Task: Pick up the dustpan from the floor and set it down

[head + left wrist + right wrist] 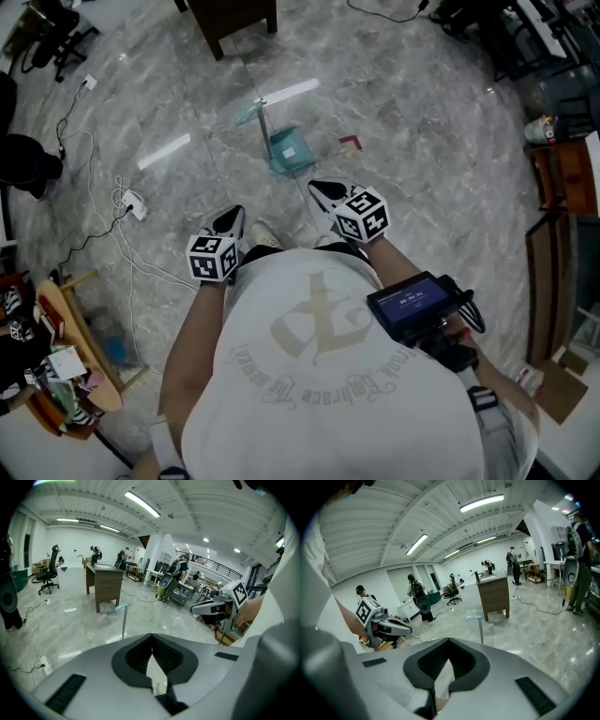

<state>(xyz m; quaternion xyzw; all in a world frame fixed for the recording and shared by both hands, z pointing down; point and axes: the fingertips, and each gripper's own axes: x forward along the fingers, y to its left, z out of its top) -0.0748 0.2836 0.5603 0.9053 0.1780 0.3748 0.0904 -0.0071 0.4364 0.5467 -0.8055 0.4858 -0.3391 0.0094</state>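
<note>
A teal dustpan (290,150) stands on the grey marble floor ahead of me, its thin upright handle (262,116) rising from it. The handle also shows in the left gripper view as a pole (123,620) and in the right gripper view as a post (481,628). My left gripper (233,216) is held low at my left, short of the pan, jaws shut and empty (151,635). My right gripper (317,187) is closer to the pan, just behind it, jaws also shut on nothing (449,641).
A dark wooden desk (234,19) stands beyond the dustpan. White cables and a power strip (136,204) trail on the floor at left. A red mark (352,142) lies right of the pan. Wooden furniture (562,183) lines the right side, and a cluttered stand (61,361) sits near left.
</note>
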